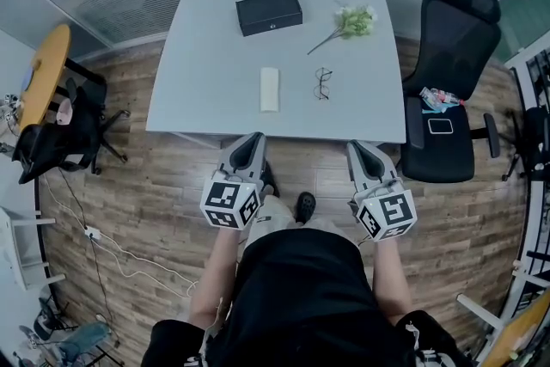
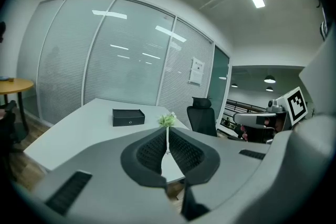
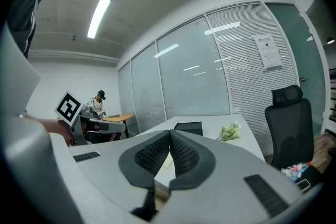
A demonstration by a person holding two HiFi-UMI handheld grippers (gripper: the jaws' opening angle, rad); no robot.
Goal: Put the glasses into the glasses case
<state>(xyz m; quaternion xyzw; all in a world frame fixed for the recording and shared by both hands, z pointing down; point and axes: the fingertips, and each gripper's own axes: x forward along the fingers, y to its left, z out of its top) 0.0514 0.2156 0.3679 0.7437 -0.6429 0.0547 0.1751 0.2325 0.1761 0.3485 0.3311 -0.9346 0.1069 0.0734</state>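
Observation:
A pair of thin dark-framed glasses [image 1: 322, 83] lies folded open on the white table [image 1: 206, 73], right of centre near the front edge. A black box-shaped case [image 1: 269, 12], lid down, stands at the back [image 2: 128, 117] [image 3: 189, 128]. A cream oblong object [image 1: 270, 88] lies left of the glasses. My left gripper [image 1: 255, 138] [image 2: 167, 136] and right gripper [image 1: 354, 147] [image 3: 169, 134] hover side by side just short of the table's front edge. Both are shut with nothing between the jaws.
A sprig of pale green flowers [image 1: 352, 21] [image 2: 167, 120] [image 3: 229, 131] lies at the back right of the table. A black office chair [image 1: 451, 73] with small items on its seat stands to the right. A round wooden table [image 1: 43, 73] and dark chair are at the left.

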